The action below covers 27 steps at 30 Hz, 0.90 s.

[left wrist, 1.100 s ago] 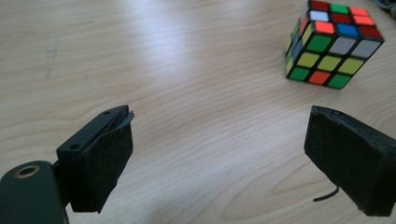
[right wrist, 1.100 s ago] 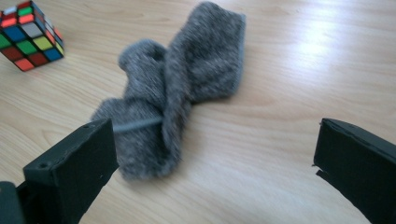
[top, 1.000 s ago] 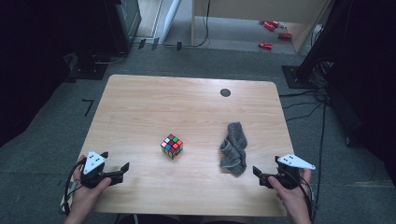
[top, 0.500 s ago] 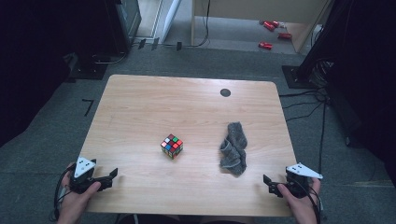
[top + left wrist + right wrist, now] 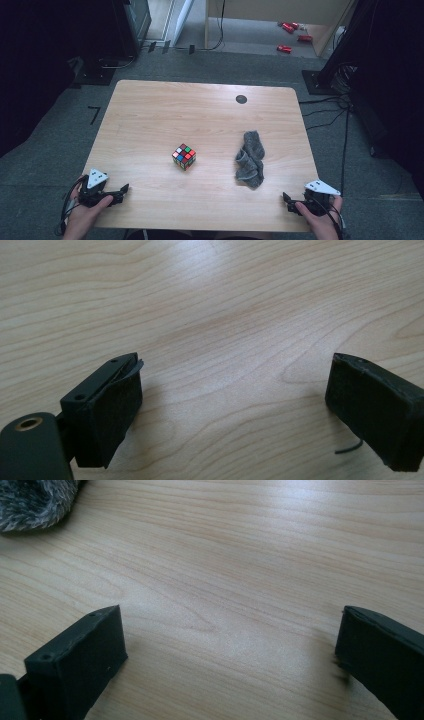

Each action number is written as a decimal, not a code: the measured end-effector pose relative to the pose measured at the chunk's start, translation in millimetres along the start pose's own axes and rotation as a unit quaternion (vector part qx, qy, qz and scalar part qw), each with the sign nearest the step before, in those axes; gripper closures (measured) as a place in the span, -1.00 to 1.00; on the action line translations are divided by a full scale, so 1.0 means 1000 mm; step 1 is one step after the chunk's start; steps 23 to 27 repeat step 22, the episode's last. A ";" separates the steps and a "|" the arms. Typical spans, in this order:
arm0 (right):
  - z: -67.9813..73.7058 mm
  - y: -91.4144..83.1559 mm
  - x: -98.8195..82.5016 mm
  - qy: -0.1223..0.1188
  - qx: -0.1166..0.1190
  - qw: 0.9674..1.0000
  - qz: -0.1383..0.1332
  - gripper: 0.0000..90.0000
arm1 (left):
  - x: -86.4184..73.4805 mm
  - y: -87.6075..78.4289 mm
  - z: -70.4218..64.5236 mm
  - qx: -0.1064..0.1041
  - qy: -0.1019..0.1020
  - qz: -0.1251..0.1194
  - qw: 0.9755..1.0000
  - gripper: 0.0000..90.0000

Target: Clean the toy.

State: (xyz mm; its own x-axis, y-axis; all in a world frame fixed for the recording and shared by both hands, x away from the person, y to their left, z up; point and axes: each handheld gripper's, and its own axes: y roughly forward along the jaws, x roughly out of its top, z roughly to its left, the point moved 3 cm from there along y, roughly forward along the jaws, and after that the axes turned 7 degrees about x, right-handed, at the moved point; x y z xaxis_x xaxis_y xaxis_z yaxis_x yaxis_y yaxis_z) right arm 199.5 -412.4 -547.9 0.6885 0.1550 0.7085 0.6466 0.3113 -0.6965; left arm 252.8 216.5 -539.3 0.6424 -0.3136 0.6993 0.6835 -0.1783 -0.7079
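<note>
At the lower left of the high view the left hand-held gripper is held low over the near edge of the desk, and at the lower right the right hand-held gripper is held likewise; both are released, with their jaws spread wide and nothing between them, as is confirmed in the left gripper view and the right gripper view, where bare wood is seen between the black pads. The puzzle cube is placed just below the middle of the frame, well apart from both grippers, and the grey sock is crumpled to the right of it, near the right hand-held gripper; a fuzzy edge of the sock is caught at the upper left of the right gripper view. No grasp is yet begun, so the step in hand is judged to be an approach from rest. For the next move, a reach forward towards the sock would be called for, with the open jaws lowered over a raised fold before being closed.
</note>
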 end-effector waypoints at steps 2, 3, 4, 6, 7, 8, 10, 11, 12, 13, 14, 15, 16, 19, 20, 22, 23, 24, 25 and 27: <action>0.000 0.000 0.000 0.000 0.000 1.000 0.000 -1.00 | 0.000 0.000 0.000 -0.001 0.000 0.000 1.000 -0.81; 0.000 0.000 0.000 0.000 0.000 1.000 0.000 -1.00 | 0.000 0.000 0.000 -0.001 0.000 0.000 1.000 -0.81; 0.000 0.000 0.000 0.000 0.000 1.000 0.000 -1.00 | 0.000 0.000 0.000 -0.001 0.001 0.000 1.000 -0.81; 0.000 0.000 0.000 0.000 0.000 1.000 0.000 -1.00 | 0.000 0.000 0.000 -0.001 0.000 0.000 1.000 -0.81; 0.000 0.000 0.000 0.000 0.000 1.000 0.000 -1.00 | 0.000 0.000 0.000 -0.001 0.000 0.000 1.000 -0.81; 0.000 0.000 0.000 0.000 0.000 1.000 0.000 -1.00 | 0.000 0.000 0.000 -0.001 0.000 0.000 1.000 -0.81; 0.000 0.000 0.000 0.001 -0.001 1.000 0.000 -1.00 | 0.000 0.001 0.000 0.000 -0.001 0.000 1.000 -0.81; 0.000 0.000 0.000 0.001 0.000 1.000 0.000 -1.00 | 0.001 0.001 0.000 0.001 -0.001 0.000 1.000 -0.81; 0.000 0.000 0.000 0.001 0.000 1.000 0.000 -1.00 | 0.001 0.001 0.000 0.001 -0.001 0.000 1.000 -0.81; 0.000 0.000 0.000 0.001 0.000 1.000 0.000 -1.00 | 0.001 0.001 0.000 0.001 -0.001 0.000 1.000 -0.81; 0.000 0.000 0.000 0.001 0.000 1.000 0.000 -1.00 | 0.001 0.001 0.001 0.001 -0.002 0.000 1.000 -0.81; 0.000 0.000 0.000 0.001 0.000 1.000 0.000 -1.00 | 0.001 0.001 0.001 0.001 -0.003 0.000 1.000 -0.81; 0.000 0.000 0.000 0.001 0.000 1.000 0.000 -1.00 | 0.001 0.001 0.001 0.001 -0.003 0.000 1.000 -0.81; 0.000 0.000 0.000 0.001 0.000 1.000 0.000 -1.00 | 0.001 0.002 0.001 0.002 -0.003 0.001 1.000 -0.81; 0.000 0.000 0.000 0.001 0.000 1.000 0.000 -1.00 | 0.002 0.002 0.001 0.002 -0.003 0.001 1.000 -0.81; 0.000 0.000 0.000 0.001 0.000 1.000 0.000 -1.00 | 0.002 0.002 0.001 0.002 -0.003 0.001 1.000 -0.81; 0.000 0.000 0.000 0.001 0.000 1.000 0.000 -1.00 | 0.002 0.002 0.001 0.002 -0.003 0.001 1.000 -0.81; 0.000 0.000 0.000 0.001 0.000 1.000 0.000 -1.00 | 0.002 0.002 0.001 0.002 -0.003 0.001 1.000 -0.81; 0.000 0.000 0.000 0.001 0.000 1.000 0.000 -1.00 | 0.002 0.002 0.001 0.002 -0.003 0.001 1.000 -0.81; 0.000 0.000 0.000 0.001 0.000 1.000 0.000 -1.00 | 0.002 0.002 0.001 0.002 -0.003 0.001 1.000 -0.81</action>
